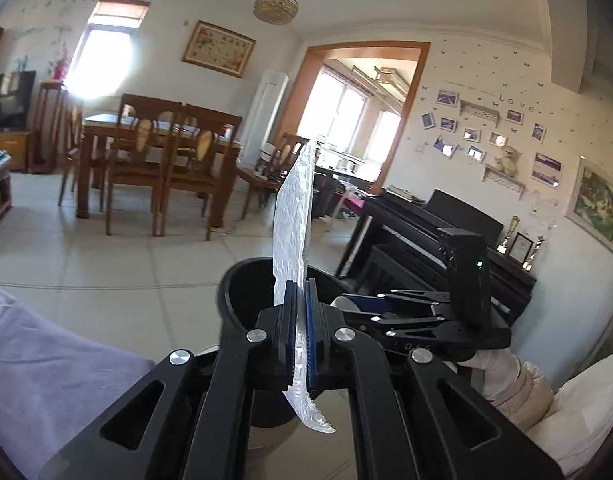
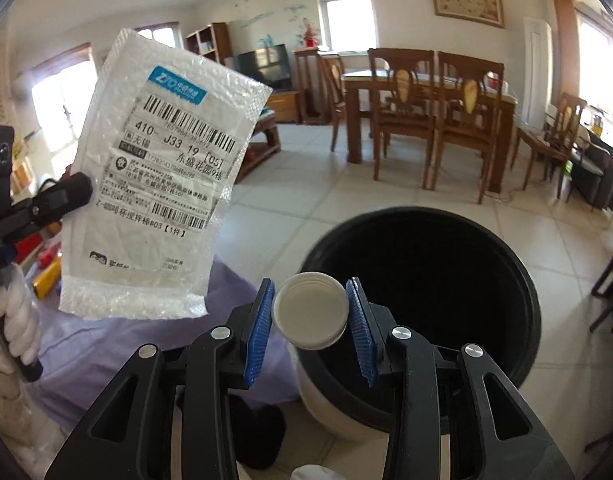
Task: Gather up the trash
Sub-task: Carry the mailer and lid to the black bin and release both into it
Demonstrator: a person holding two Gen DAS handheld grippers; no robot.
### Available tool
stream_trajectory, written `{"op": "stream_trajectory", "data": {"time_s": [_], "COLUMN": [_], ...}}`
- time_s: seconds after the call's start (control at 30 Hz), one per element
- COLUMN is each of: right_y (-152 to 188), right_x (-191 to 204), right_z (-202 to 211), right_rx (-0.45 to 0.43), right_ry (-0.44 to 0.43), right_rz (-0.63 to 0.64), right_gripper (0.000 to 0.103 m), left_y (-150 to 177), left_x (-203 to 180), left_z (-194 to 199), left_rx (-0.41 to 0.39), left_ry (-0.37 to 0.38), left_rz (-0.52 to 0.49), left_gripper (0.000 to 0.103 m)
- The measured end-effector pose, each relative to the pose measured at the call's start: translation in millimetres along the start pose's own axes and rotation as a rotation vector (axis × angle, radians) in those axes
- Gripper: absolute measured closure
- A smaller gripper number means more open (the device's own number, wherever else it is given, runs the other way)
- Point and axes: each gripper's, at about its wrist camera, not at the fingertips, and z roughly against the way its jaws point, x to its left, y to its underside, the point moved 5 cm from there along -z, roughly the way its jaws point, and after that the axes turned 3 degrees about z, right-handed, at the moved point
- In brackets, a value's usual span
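**Tiled dining room: two claws with trash at a black bin**

Pale floor tiles (image 2: 386, 200) run through a bright room, and nearest the cameras sit the two hand-held claws.

Closest in the left wrist view, the left claw (image 1: 302, 320) is clenched on a bubble mailer (image 1: 294, 216). Seen edge-on, the mailer stands nearly upright between the blue pads, its lower corner poking out below them. In the right wrist view the same mailer (image 2: 158, 176) shows its printed shipping label with barcodes, held up at the left of the picture by the left claw (image 2: 76, 194), whose handle is gripped by a white-gloved hand (image 2: 14, 320).

The right claw (image 2: 310, 320) is grasping a white round lid (image 2: 310, 310), pinched at its edges between two blue ribbed pads (image 2: 258, 332). In the left wrist view this claw (image 1: 358, 304) appears at the right, held by a white-gloved hand (image 1: 494, 368) with a beige padded sleeve.

Just beyond both claws stands a black bin (image 2: 522, 300) with a round open mouth; the lid sits over its near rim. In the left wrist view the mailer rises in front of the bin (image 1: 246, 292). A lilac cloth (image 2: 106, 356) lies to the left of the bin.

Farther off stands a wooden dining table (image 2: 426, 84) with matching chairs (image 2: 402, 116). At the far right in the left wrist view is a black piano (image 1: 434, 232) beneath a wall of small framed photos. On the far wall hang a framed floral picture (image 2: 466, 0) beside a window (image 2: 346, 24), with a dark television (image 2: 266, 66) to its left.
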Motion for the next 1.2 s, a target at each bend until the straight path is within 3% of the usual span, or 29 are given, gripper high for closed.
{"op": "stream_trajectory", "data": {"time_s": [0.1, 0.17, 0.27, 0.47, 0.83, 1.13, 1.2], "right_y": [19.0, 32.5, 51.4, 63.8, 65.2, 64.0, 61.5], "right_x": [-29.4, -44.5, -59.5, -69.2, -65.7, -62.0, -66.3], "right_z": [-8.9, -18.1, -32.2, -58.6, -86.7, -92.5, -93.4], "right_rx": [0.053, 0.095, 0.138, 0.182, 0.242, 0.249, 0.251], "right_ry": [0.033, 0.046, 0.051, 0.044, 0.040, 0.039, 0.044], "right_rz": [-0.024, -0.035, -0.058, -0.083, -0.070, -0.075, -0.077], "right_gripper": [0.066, 0.066, 0.066, 0.066, 0.065, 0.065, 0.061], "left_y": [-0.6, 2.0, 10.4, 35.2, 58.1, 66.6, 67.7], "left_x": [-1.5, -3.2, 1.5, 7.8, 12.0, 13.8, 13.8], "left_z": [-43.4, -67.8, -109.0, -148.1, -163.9, -158.0, -155.6], "left_rx": [0.027, 0.046, 0.096, 0.214, 0.350, 0.387, 0.388], "left_ry": [0.096, 0.115, 0.099, 0.017, -0.079, -0.103, -0.107], "left_rz": [0.064, 0.079, 0.084, 0.066, 0.018, 0.012, 0.011], "left_gripper": [0.098, 0.098, 0.098, 0.097, 0.097, 0.093, 0.093]}}
